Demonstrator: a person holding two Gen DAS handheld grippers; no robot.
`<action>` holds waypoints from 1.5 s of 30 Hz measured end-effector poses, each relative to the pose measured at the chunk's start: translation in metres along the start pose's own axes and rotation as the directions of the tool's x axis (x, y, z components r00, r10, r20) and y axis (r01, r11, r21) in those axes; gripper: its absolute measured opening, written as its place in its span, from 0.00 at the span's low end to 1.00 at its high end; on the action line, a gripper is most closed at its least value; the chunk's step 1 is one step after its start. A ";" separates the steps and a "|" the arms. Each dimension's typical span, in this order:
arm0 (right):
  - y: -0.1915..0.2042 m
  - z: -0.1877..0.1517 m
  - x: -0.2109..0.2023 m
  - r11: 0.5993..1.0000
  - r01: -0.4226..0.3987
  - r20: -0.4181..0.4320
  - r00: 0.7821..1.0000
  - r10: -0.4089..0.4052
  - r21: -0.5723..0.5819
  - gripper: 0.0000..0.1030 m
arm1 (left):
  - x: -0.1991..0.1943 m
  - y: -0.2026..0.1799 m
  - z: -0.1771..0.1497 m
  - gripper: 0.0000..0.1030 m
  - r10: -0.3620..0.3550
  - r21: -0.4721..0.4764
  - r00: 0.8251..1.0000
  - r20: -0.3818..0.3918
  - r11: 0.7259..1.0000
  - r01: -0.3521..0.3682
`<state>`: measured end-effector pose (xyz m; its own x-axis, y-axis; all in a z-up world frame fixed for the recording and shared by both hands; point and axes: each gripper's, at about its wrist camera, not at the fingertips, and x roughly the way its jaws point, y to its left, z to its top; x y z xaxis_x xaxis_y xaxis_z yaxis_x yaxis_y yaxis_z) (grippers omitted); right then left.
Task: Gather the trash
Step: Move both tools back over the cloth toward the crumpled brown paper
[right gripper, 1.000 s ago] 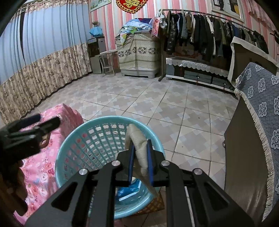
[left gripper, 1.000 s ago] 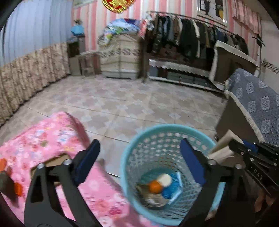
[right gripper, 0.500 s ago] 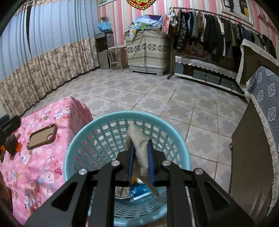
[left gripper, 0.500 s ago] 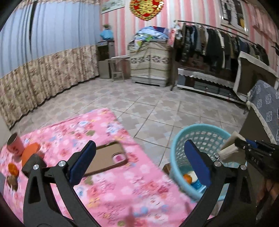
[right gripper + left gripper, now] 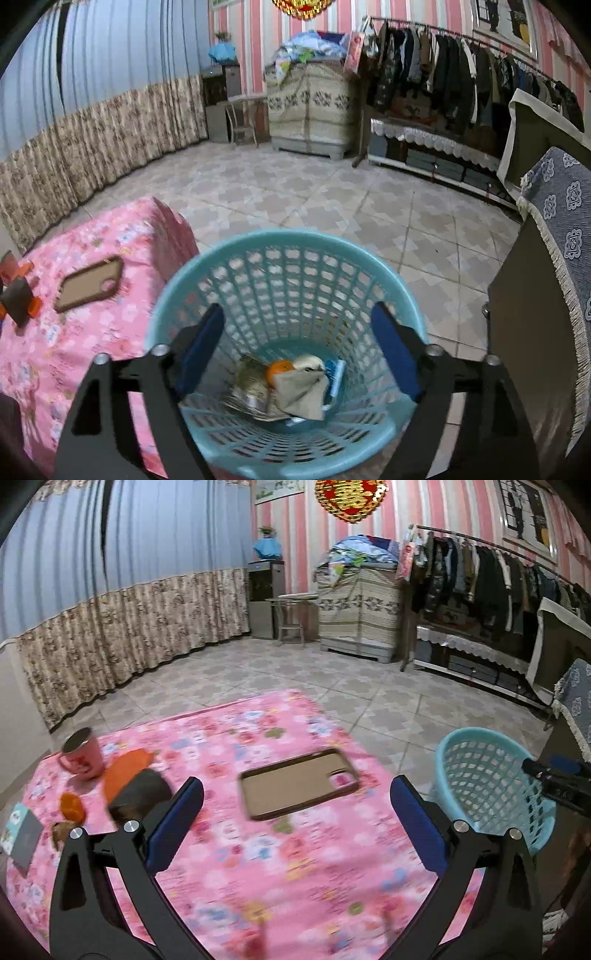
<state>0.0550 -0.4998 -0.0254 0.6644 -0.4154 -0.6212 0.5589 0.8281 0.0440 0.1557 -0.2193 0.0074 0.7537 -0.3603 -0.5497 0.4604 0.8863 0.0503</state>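
Crumpled beige paper wad (image 5: 301, 391) lay at the bottom of the light-blue basket (image 5: 258, 240), beside an orange (image 5: 279, 369) (other scraps unclear). Left tool (image 5: 295, 827) stood wide open, empty, above the pink floral tabletop (image 5: 258, 849). Right tool (image 5: 297, 354) was opening, nothing between. Tiled floor (image 5: 314, 192) beyond.

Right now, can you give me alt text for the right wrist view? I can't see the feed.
The right gripper, jaws opening and empty, hovers over a turquoise basket where a beige crumpled wrapper lies on other trash beside an orange ball. Left of it, a pink floral table carries a brown phone case.
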 end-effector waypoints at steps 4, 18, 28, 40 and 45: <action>0.038 0.002 -0.018 0.997 -0.060 0.043 0.997 0.062 -0.054 0.88 | -0.011 0.038 -0.006 0.95 0.055 -0.021 0.998 -0.008 0.998 -0.055; 0.174 0.014 -0.060 0.947 -0.245 0.112 0.956 0.272 -0.208 0.91 | -0.037 0.192 -0.016 0.95 0.207 -0.190 0.978 -0.039 0.959 -0.210; 0.245 0.030 -0.071 0.912 -0.346 0.110 0.920 0.376 -0.221 0.91 | -0.042 0.261 -0.027 0.95 0.273 -0.305 0.960 -0.060 0.911 -0.278; 0.330 0.014 -0.038 0.874 -0.388 0.054 0.906 0.420 -0.292 0.92 | 0.017 0.295 -0.056 0.95 0.262 -0.292 0.947 -0.184 0.906 -0.307; 0.335 0.000 -0.015 0.876 -0.383 0.003 0.916 0.402 -0.292 0.92 | 0.044 0.302 -0.063 0.95 0.238 -0.289 0.946 -0.220 0.910 -0.296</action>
<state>0.2323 -0.2162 -0.0013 0.8347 -0.0490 -0.5485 0.0903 0.9947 0.0486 0.2983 0.0510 -0.0536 0.7197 -0.0658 -0.6912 0.0604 0.9977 -0.0320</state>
